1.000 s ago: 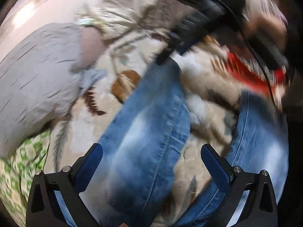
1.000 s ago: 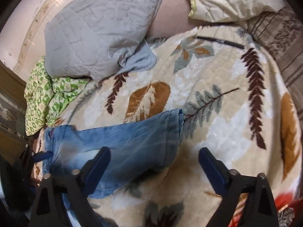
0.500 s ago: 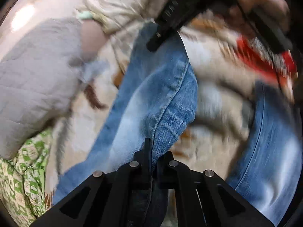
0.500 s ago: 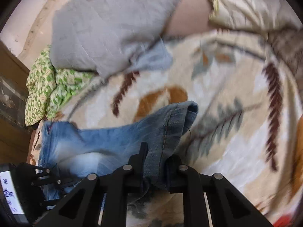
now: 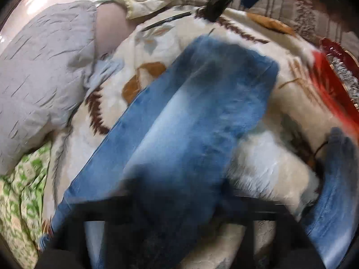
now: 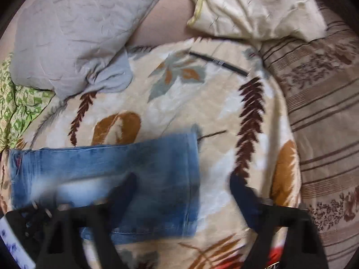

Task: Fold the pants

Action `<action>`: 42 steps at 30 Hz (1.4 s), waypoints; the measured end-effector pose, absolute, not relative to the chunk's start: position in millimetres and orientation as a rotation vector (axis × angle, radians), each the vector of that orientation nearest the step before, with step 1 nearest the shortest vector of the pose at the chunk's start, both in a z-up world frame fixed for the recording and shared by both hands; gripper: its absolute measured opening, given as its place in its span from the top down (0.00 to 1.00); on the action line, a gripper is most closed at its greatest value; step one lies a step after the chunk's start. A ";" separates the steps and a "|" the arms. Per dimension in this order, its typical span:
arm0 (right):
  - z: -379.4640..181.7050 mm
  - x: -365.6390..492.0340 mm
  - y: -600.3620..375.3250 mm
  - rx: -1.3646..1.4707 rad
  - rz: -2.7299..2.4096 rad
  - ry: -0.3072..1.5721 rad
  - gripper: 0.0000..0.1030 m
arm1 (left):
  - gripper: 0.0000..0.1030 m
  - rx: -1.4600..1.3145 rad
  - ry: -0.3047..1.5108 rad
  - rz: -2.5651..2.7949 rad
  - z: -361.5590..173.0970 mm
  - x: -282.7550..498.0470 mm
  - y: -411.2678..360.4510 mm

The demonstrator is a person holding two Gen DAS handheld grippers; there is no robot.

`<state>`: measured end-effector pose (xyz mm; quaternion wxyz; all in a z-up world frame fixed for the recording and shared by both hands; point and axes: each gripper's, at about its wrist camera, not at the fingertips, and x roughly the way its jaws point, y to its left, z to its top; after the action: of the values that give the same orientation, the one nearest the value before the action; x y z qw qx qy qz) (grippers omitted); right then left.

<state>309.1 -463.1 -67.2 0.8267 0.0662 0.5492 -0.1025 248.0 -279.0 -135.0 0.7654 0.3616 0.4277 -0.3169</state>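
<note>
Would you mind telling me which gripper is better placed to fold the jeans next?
Probably the right gripper: its opening jaws straddle the hem edge of the jeans. The left gripper's jaws are blurred, over mid-leg.

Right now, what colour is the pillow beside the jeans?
Plain grey pillow, quilted; clearest in the right wrist view.

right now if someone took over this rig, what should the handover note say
Left gripper: fingers opening, blurred, jeans lying across the gap, not gripped.
Right gripper: fingers opening, spread over the jeans' hem end, not pinching.
Jeans lie on the leaf blanket beside the grey pillow; a thin black stick lies further up.
Done: one leg appears laid over the other, lengthwise.
Left: fold across the length, then flatten.
</note>
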 end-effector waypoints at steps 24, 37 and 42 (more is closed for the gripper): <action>3.1 171.8 -212.6 -0.187 0.349 0.870 0.14 | 0.09 0.275 1.060 -0.283 -49.0 251.7 106.1; -35.3 242.9 -40.5 -0.205 0.535 0.979 0.14 | 0.09 0.317 1.037 -0.539 -72.2 181.9 137.7; -52.7 317.3 9.0 -0.233 0.459 1.064 0.14 | 0.09 0.404 1.010 -0.614 -94.1 138.6 127.2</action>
<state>317.3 9.0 -52.7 0.8302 -0.1098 0.5018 0.2165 138.6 127.2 -94.1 0.8111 0.1892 0.4729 -0.2876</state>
